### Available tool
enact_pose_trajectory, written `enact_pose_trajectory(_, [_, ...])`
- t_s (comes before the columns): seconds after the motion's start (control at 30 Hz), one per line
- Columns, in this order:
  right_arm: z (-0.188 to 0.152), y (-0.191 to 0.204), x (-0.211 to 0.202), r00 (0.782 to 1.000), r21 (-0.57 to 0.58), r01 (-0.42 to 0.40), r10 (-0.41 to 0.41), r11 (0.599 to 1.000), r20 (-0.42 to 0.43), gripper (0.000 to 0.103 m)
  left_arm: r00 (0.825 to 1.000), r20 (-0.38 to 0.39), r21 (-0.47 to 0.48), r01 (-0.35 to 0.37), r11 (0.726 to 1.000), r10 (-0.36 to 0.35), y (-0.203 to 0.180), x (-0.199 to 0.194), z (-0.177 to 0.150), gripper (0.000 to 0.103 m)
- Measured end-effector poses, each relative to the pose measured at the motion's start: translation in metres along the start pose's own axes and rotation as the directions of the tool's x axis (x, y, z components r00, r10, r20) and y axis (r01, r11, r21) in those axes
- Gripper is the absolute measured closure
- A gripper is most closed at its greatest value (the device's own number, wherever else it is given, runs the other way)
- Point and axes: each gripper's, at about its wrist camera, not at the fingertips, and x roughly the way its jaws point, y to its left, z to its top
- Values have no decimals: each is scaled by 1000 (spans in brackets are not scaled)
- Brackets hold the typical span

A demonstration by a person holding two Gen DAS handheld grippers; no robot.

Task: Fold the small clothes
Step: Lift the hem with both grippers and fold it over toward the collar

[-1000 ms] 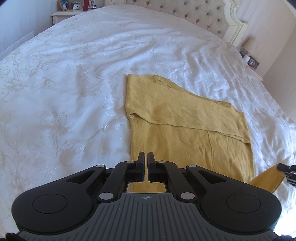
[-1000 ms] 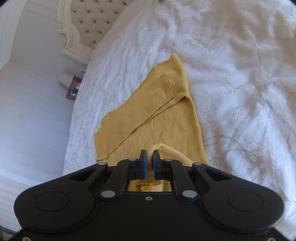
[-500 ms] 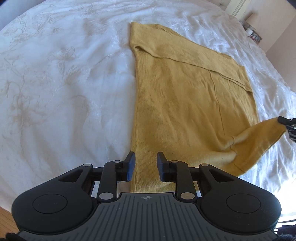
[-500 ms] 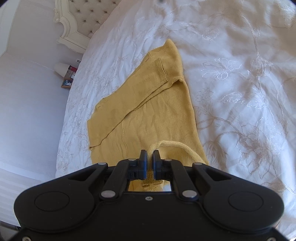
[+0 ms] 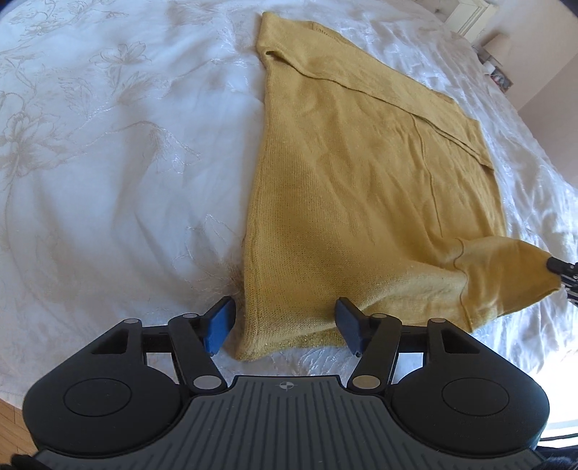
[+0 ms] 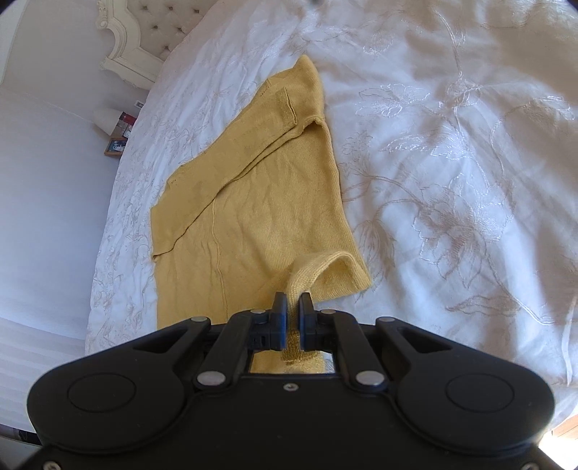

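A mustard yellow knit top (image 5: pixel 361 188) lies spread on the white bedspread, its sleeves folded across the far part. My left gripper (image 5: pixel 285 325) is open, its jaws standing either side of the near left hem corner just above the bed. My right gripper (image 6: pixel 292 314) is shut on the other hem corner of the top (image 6: pixel 253 217) and holds it lifted off the bed. The right gripper's tip shows at the right edge of the left wrist view (image 5: pixel 563 271), with the raised corner pulled toward it.
The white embroidered bedspread (image 5: pixel 108 162) surrounds the top. A tufted headboard (image 6: pixel 151 21) stands at the far end. A bedside table with a lamp and frames (image 6: pixel 112 130) sits beside the bed. Wooden floor (image 5: pixel 11 415) shows at the bed's near edge.
My left gripper let go of the near hem corner and opened wide, and the corner now lies on the bed. The right gripper stayed shut on its corner and holds it raised.
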Motion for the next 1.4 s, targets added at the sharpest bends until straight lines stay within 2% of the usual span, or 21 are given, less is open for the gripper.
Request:
enact_pose_trajectory(0.03, [-1, -1, 0, 1000, 1, 3, -3, 1000, 0, 89, 1000, -7, -3, 9, 1000, -9, 0, 2, 1, 47])
enact_pose_trajectory(0.07, [-2, -1, 0, 1000, 3, 6, -6, 1000, -1, 89, 999, -17, -15, 27, 1000, -27, 0, 4, 1, 64])
enact_pose_trajectory(0.1, [-3, -2, -1, 1000, 6, 9, -9, 1000, -1, 89, 999, -22, -28, 36, 999, -37, 0, 4, 1, 76])
enact_pose_trajectory(0.13, [-4, -3, -1, 1000, 8, 9, -9, 1000, -1, 89, 999, -18, -39, 34, 999, -35, -1, 3, 2, 97])
enact_pose_trajectory(0.27, [-3, -1, -5, 1000, 28, -13, 13, 1000, 9, 89, 992, 37, -117, 122, 986, -118, 0, -12, 12, 97])
enact_pose_trajectory(0.37, [3, 4, -12, 998, 56, -46, 44, 997, 39, 89, 985, 97, -136, 158, 978, -146, -4, -31, 31, 97])
enact_pose_trajectory(0.57, [34, 19, -16, 987, 95, -120, 108, 988, 123, 89, 959, 216, -134, 215, 967, -183, -12, -55, 98, 99])
enact_pose_trajectory(0.77, [78, 30, 4, 968, 150, -176, 143, 973, 208, 89, 938, 280, -121, 244, 962, -202, -11, -41, 168, 99])
enact_pose_trajectory(0.9, [106, 34, 27, 961, 172, -170, 124, 970, 247, 89, 936, 289, -105, 238, 965, -200, -10, -22, 206, 99])
enact_pose_trajectory(1.13, [150, 30, 72, 960, 248, -143, 74, 958, 268, 89, 945, 266, -117, 228, 967, -191, -5, 19, 259, 99])
enact_pose_trajectory(1.3, [175, 30, 95, 968, 255, -110, 46, 961, 246, 89, 946, 280, -170, 214, 962, -161, 1, 34, 277, 99])
enact_pose_trajectory(1.4, [186, 28, 105, 971, 255, -107, 46, 961, 234, 89, 948, 296, -213, 187, 959, -119, 5, 38, 282, 99])
